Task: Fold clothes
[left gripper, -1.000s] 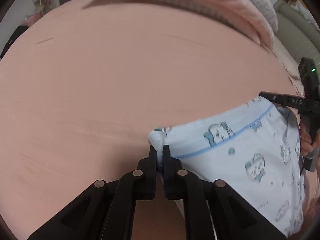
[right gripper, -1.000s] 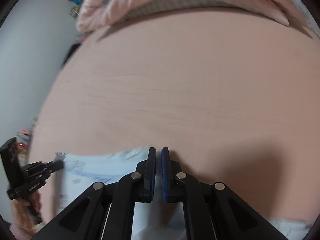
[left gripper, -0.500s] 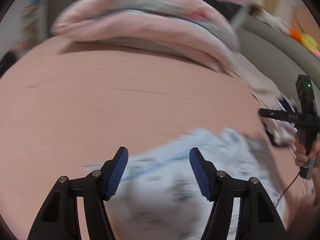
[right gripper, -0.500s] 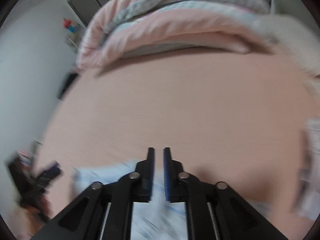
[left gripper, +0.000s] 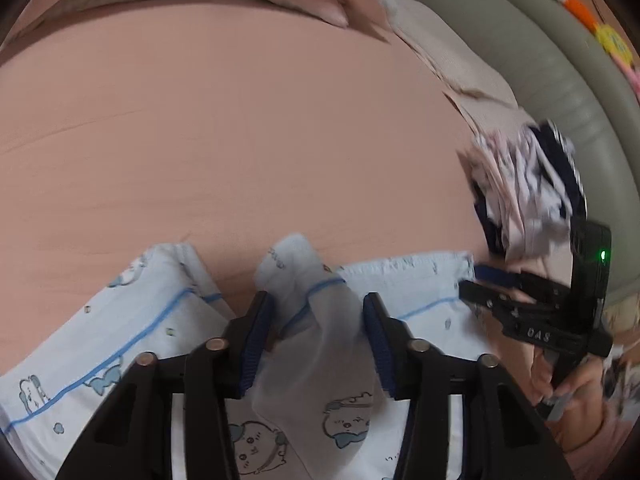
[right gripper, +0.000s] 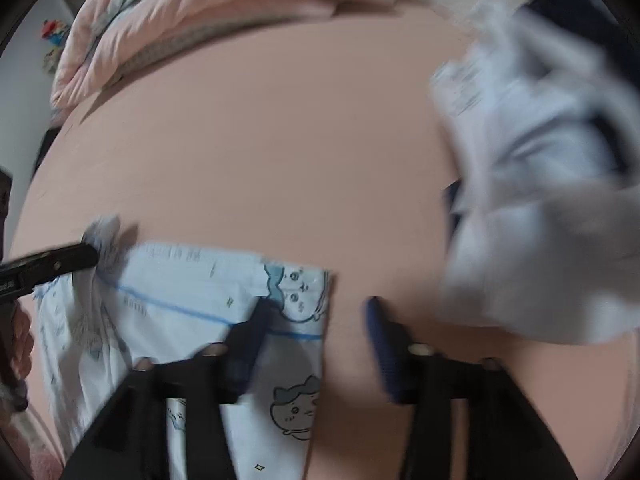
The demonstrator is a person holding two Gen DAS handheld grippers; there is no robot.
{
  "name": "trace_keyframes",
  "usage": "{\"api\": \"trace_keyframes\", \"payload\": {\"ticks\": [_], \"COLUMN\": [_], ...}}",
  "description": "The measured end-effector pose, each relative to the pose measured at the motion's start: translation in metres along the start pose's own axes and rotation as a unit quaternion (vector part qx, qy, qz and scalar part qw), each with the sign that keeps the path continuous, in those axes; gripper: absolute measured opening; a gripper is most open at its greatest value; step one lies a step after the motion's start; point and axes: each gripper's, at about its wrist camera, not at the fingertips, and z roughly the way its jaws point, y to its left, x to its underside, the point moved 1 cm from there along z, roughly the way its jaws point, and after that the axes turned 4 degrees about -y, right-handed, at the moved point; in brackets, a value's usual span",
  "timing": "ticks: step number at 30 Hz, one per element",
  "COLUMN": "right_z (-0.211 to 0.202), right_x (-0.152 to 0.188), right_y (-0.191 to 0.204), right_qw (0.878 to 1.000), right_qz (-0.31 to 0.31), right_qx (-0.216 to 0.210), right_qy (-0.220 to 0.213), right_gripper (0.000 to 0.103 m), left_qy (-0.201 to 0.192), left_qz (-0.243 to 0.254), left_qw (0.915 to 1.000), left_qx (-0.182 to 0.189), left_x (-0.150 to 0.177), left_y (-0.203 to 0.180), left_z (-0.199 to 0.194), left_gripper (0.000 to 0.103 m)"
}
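Nearest the left wrist camera, the left gripper (left gripper: 316,330) stands with its jaws spread wide, a raised fold of the pale blue cartoon-print garment (left gripper: 120,320) poking up between the blue pads without being pinched. The garment lies flat on the pink bedsheet (left gripper: 240,120), its blue piping running along the waistband edge. At the garment's far corner the right gripper (left gripper: 476,276) reaches in, held by a hand (left gripper: 576,384); in its own blurred view the right gripper (right gripper: 316,332) is released, jaws apart, one finger over the garment's corner and the other over bare sheet. Beyond it sits a heap of crumpled clothes (left gripper: 528,184), white and navy, possibly striped, though motion blur makes that uncertain. Farthest back, a rolled pink quilt (right gripper: 180,20) lies along the bed's edge.
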Motion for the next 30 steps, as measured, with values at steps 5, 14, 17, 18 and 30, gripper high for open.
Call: {"api": "trace_keyframes", "payload": {"ticks": [5, 14, 17, 18, 30], "right_z": [-0.003, -0.029, -0.011, -0.005, -0.061], "right_x": [0.000, -0.012, -0.011, -0.010, 0.033], "right_y": [0.015, 0.013, -0.013, -0.021, -0.009], "right_qw": [0.998, 0.987, 0.988, 0.989, 0.998], "right_qz": [-0.012, -0.030, -0.021, -0.016, 0.009], "right_qx": [-0.038, 0.057, 0.085, 0.091, 0.026], "right_qy": [-0.043, -0.147, -0.124, -0.112, -0.065], "right_gripper": [0.002, 0.002, 0.002, 0.002, 0.015], "left_qy": [-0.037, -0.087, -0.076, -0.076, -0.146], "left_qz": [0.029, 0.027, 0.022, 0.017, -0.016], "left_qw": [0.9989, 0.9958, 0.9966, 0.9967, 0.9884], "left_qx": [0.009, -0.003, -0.022, -0.022, -0.038], "left_x": [0.006, -0.008, -0.005, -0.004, 0.056], "left_y": [-0.006, 0.013, 0.019, 0.022, 0.010], "left_z": [-0.020, -0.002, 0.021, 0.023, -0.089], "left_gripper": [0.007, 0.007, 0.010, 0.010, 0.050]}}
